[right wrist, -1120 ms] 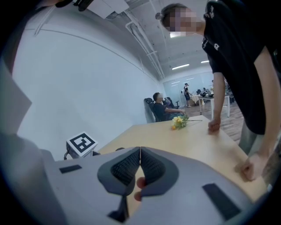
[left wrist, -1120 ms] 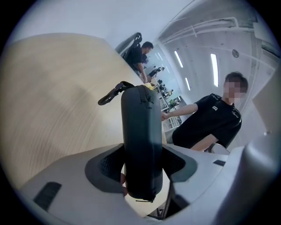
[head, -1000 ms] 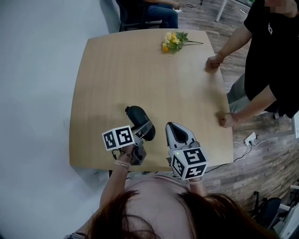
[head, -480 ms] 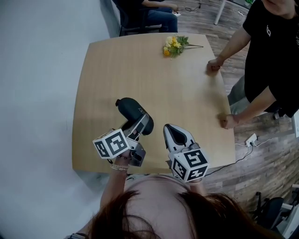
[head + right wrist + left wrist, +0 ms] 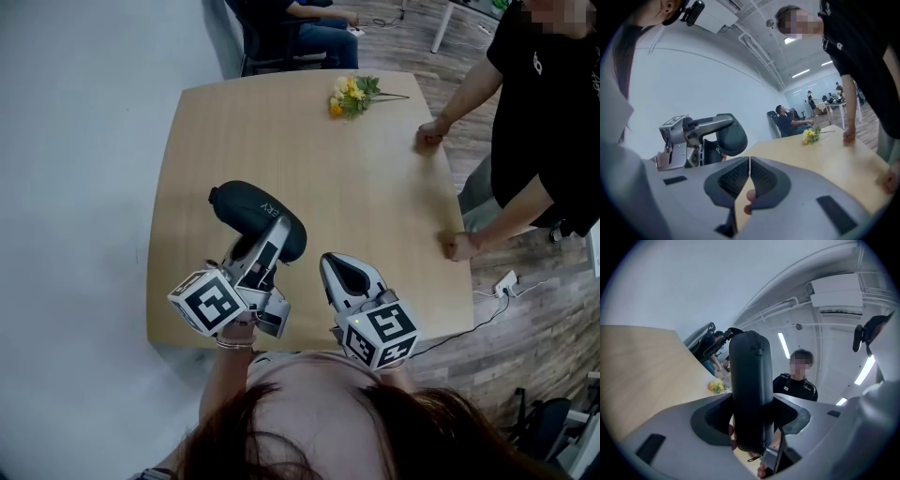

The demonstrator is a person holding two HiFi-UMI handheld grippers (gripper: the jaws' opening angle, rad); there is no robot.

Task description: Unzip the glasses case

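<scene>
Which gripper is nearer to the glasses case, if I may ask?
Left. The left gripper is clamped on the glasses case; the right gripper is shut and empty, beside the case and apart from it.

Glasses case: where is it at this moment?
Head view, lower left: the glasses case is clamped between the left tongs, above the table's near-left part, just left of the shut right tongs.

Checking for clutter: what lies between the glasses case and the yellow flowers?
Nothing: between glasses case and flowers the table is bare, per the head view.
</scene>
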